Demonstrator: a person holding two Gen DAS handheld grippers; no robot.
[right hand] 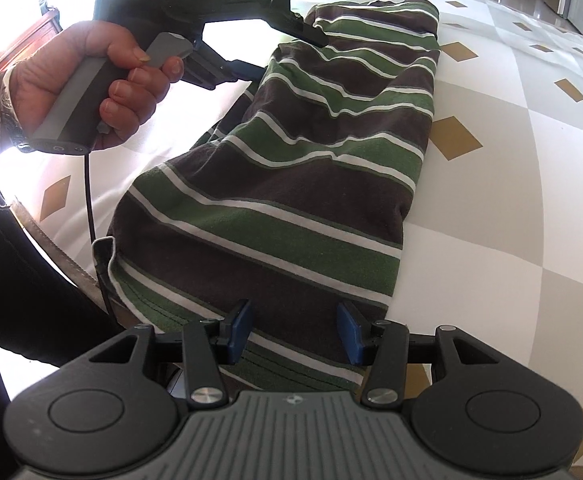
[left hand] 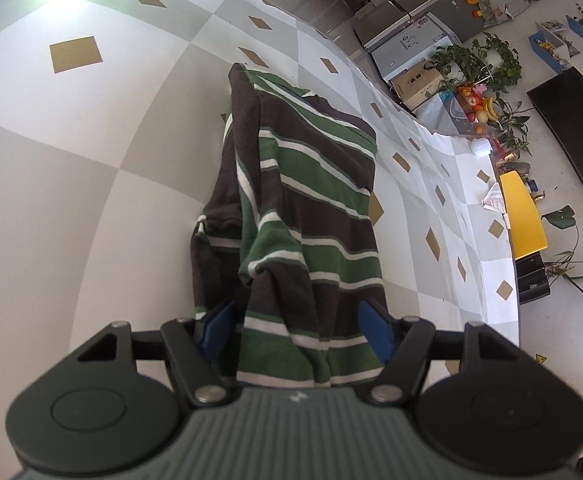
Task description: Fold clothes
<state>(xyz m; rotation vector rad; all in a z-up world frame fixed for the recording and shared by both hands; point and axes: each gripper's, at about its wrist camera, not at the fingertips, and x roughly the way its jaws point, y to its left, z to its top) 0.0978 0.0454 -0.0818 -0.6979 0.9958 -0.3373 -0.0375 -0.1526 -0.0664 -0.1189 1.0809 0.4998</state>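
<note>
Striped green, brown and white knit, the garment [left hand: 311, 208] fills the middle of the left wrist view, lying lengthwise on a surface [left hand: 91, 168] covered by a grey-and-white checked cloth with tan diamonds. The left gripper [left hand: 297, 330] straddles the garment's near end: its blue fingers [left hand: 375, 332] stand spread on either side of a bunched ridge of fabric, and neither pad visibly presses on it, so I read this as lining up for a pinch rather than a grip. Beyond the garment's far side, past the edge of the surface, potted plants [left hand: 479, 60], a bowl of fruit [left hand: 477, 106], a yellow stool [left hand: 523, 216] and metal cabinets [left hand: 411, 12] stand well clear of the work. In the right wrist view the garment [right hand: 291, 168] runs away from the camera, already folded into a long narrow band. The right gripper [right hand: 295, 330] sits over the garment's near hem with its fingers [right hand: 349, 330] apart, fabric lying between and under them; whether the pads press on it I cannot tell. At the garment's far left edge a hand [right hand: 91, 80] holds the other gripper's handle, its nose down at the cloth, probably so both ends can be raised together for the next fold. A black cable [right hand: 89, 200] hangs from that handle just beside the garment's left edge and could snag it.
</note>
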